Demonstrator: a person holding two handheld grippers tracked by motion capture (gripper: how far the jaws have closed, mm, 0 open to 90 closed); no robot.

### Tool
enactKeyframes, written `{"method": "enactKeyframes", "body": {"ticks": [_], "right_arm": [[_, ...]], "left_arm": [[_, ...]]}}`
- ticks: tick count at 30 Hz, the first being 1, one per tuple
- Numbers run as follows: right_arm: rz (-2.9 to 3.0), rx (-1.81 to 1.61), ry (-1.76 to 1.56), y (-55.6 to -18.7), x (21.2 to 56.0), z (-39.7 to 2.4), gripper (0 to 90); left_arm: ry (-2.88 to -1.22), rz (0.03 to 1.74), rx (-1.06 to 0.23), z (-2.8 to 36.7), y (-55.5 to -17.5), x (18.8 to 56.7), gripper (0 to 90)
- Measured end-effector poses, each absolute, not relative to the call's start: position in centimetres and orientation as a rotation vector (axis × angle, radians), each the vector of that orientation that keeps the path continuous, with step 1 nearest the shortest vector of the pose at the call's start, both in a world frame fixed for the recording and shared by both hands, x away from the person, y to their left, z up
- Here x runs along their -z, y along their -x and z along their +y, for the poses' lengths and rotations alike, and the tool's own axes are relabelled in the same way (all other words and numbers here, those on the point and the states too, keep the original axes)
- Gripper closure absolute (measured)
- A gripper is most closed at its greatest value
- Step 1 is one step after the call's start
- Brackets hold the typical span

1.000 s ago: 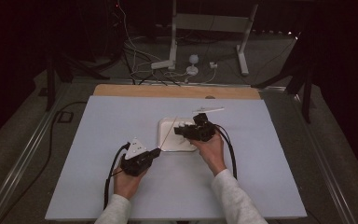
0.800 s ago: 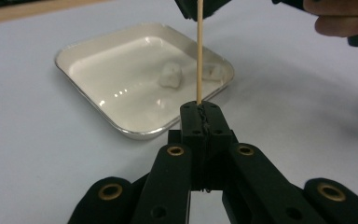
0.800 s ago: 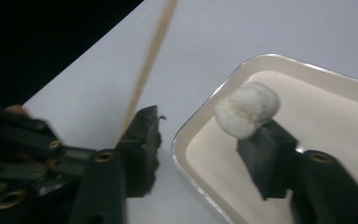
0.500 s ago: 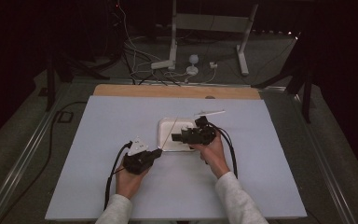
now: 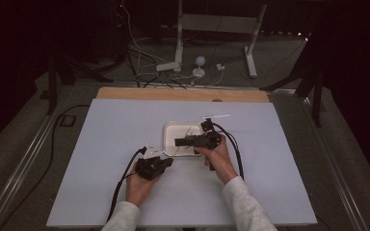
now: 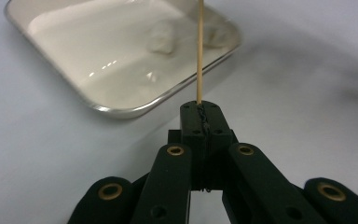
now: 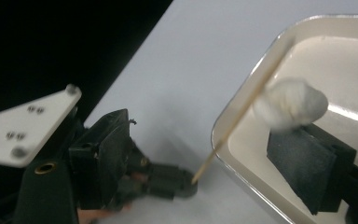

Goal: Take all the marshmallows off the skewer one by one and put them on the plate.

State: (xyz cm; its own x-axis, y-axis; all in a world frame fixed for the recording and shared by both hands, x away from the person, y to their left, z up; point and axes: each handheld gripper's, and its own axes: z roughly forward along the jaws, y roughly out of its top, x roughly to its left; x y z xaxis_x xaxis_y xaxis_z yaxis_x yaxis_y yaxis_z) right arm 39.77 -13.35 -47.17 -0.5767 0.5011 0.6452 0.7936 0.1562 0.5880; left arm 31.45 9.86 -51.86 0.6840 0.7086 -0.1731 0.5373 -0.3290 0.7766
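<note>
- Dark room, cables on the floor beyond; a pale blue sheet (image 5: 101,159) covers the table.
- Left gripper (image 6: 200,108), near and left of the white tray (image 5: 169,139), has its jaws clamped on a thin wooden skewer (image 6: 199,51) that points out over the tray.
- Right gripper (image 5: 180,142) hovers over the tray; its jaws have just been opening, the pads (image 7: 303,158) now apart and a cotton-like white ball (image 7: 290,103) free just beyond the tips, against the skewer.
- To do it well, I'd say: keep the skewer steady, push the ball on squarely.
- No writing is readable anywhere.
</note>
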Motion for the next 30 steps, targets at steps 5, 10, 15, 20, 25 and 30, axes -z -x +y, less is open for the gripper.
{"method": "enactKeyframes", "body": {"ticks": [5,10,15,20,25,30], "right_arm": [[-2.141,1.387,1.246,-39.9,47.0,-13.4,21.7],[-2.168,1.359,1.275,-39.8,46.8,-13.4,21.7],[-2.222,1.389,1.28,-39.1,46.4,-14.1,20.2],[-2.268,1.432,1.275,-38.3,45.6,-14.8,20.0],[-2.281,1.466,1.276,-37.5,45.3,-15.4,20.0],[-2.293,1.472,1.285,-36.9,45.6,-16.2,20.0]], "left_arm": [[-2.009,0.992,-0.241,10.1,-31.8,52.0,90.0],[-2.003,0.988,-0.245,10.0,-31.6,51.8,90.0],[-1.971,1.027,-0.217,10.1,-31.9,51.6,90.0],[-1.931,1.143,-0.164,10.2,-33.2,52.2,90.0],[-1.9,1.175,-0.169,10.0,-34.1,51.9,90.0],[-1.873,1.202,-0.182,9.6,-35.0,51.2,90.0]]}}
